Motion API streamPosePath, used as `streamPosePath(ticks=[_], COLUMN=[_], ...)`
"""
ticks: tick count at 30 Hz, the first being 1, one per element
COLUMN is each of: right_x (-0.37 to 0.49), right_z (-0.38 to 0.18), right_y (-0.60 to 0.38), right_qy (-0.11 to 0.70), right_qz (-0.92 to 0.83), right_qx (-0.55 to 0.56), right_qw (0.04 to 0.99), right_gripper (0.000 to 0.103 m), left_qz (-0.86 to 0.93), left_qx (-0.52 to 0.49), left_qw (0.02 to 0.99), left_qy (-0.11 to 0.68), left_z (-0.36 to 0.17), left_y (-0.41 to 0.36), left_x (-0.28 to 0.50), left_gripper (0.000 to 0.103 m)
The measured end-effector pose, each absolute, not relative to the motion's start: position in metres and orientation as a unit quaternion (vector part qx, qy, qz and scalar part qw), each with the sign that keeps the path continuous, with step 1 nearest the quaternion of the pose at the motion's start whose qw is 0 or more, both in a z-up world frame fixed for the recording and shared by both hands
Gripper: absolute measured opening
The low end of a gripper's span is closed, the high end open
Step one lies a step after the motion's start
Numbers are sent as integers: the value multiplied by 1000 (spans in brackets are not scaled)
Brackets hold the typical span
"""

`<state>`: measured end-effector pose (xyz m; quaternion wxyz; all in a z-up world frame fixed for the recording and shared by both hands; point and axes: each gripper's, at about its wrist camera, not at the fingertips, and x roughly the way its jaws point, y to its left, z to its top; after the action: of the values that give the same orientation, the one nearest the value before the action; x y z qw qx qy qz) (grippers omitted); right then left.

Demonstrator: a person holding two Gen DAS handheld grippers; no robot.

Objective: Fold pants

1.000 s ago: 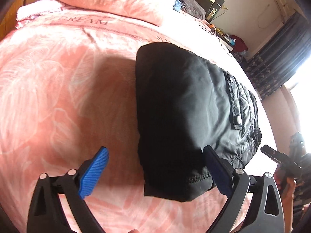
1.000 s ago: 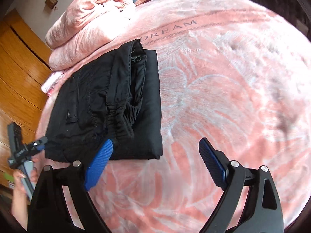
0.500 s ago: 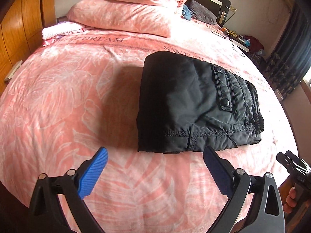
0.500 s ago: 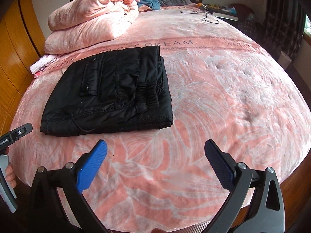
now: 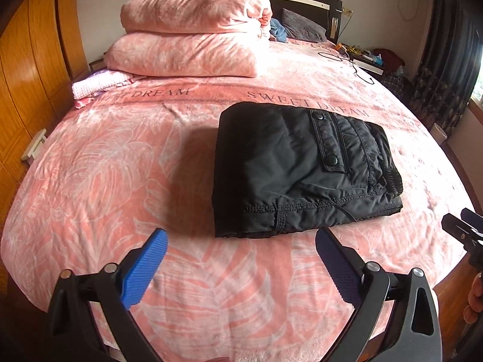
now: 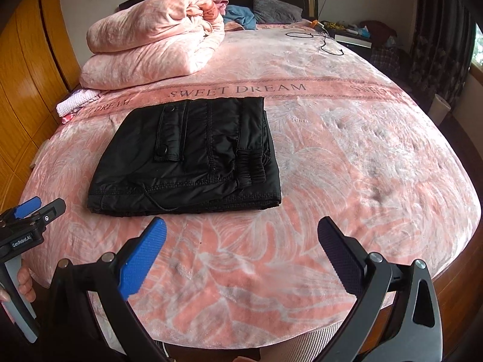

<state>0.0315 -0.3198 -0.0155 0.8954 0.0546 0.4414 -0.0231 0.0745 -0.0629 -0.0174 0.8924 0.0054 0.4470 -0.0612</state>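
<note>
Since one second ago you have drawn both grippers up and back from the pants (image 5: 305, 175): then the left tool's right pad overlapped the near hem, now the whole bundle lies clear at 12 o'clock of the jaws. The right gripper (image 6: 241, 259) finished spreading its jaws within that second; nothing sits between them. The left gripper (image 5: 241, 267) is likewise released, pads wide apart over bare blanket.

Position: the pants lie folded into a compact black rectangle on the pink bedspread (image 5: 105, 166), just short of the "SWEET DREAM" band, touching neither tool. In the right view they sit at 11 o'clock of the jaws.

Why so: your wide jaws and pulled-back stance read as a let-go after the last fold. Judgement: fold complete or nearly so.

View differences:
- The right view shows the elastic waistband (image 6: 252, 166) and a loose drawcord (image 6: 157, 203) at the near edge; the left view shows that side only edge-on.
- The left view shows the thick folded edge at 9 o'clock of the bundle and its shadow.
- Each view catches the other tool at its margin; the right view also shows your hand (image 6: 25, 283) on the left handle.
- The folded quilt (image 5: 193, 27) sits far back at 11 o'clock.
</note>
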Motion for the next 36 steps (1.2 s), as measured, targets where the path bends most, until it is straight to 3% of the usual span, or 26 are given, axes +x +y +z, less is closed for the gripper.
streamPosePath(ticks=[36], right_x=[63], right_z=[-34], right_y=[-309], right_qy=[474], right_qz=[-31], right_qx=[52], right_qw=[878], right_gripper=[100], left_qz=[-56], left_qx=[11], left_qw=[884], left_qy=[463], left_z=[-26], left_y=[-65], left_x=[93], left_gripper=[99])
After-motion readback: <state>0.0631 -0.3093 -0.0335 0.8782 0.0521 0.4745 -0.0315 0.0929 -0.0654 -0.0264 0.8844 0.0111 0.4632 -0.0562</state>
